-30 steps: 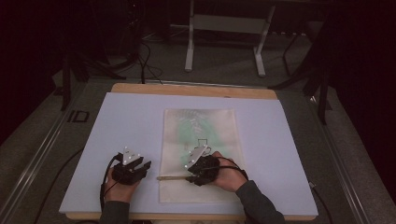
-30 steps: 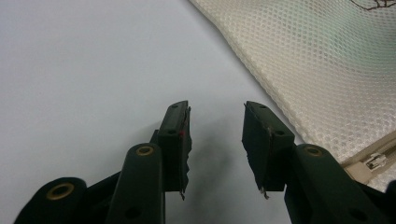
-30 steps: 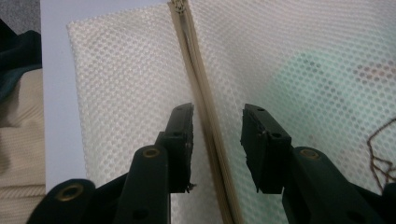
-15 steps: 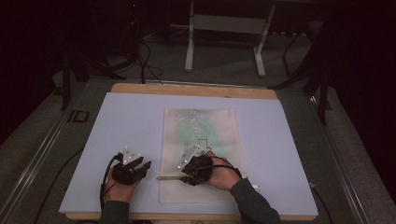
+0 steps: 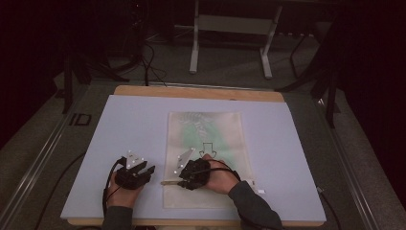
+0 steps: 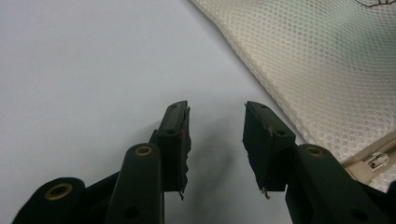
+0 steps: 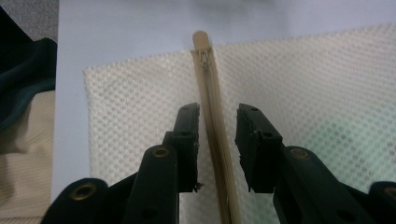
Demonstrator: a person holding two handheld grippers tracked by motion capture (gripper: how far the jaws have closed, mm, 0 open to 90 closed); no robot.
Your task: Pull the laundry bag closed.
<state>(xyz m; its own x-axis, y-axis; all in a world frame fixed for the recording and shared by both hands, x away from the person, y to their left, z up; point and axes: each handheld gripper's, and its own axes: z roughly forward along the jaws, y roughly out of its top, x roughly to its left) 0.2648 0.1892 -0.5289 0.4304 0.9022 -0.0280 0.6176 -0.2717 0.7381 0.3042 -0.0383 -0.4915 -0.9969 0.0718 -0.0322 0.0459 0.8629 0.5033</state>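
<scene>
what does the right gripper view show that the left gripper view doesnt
Right gripper view alone: the beige zipper running up between the open right gripper jaws to its end at the bag's edge, plus a green tint through the mesh.

Left gripper view alone: the open left gripper over the bare pale table cover, with nothing between its jaws, and a metal zipper pull at the far right edge.

Both: the white mesh bag lying flat, and two open black jaws.
</scene>
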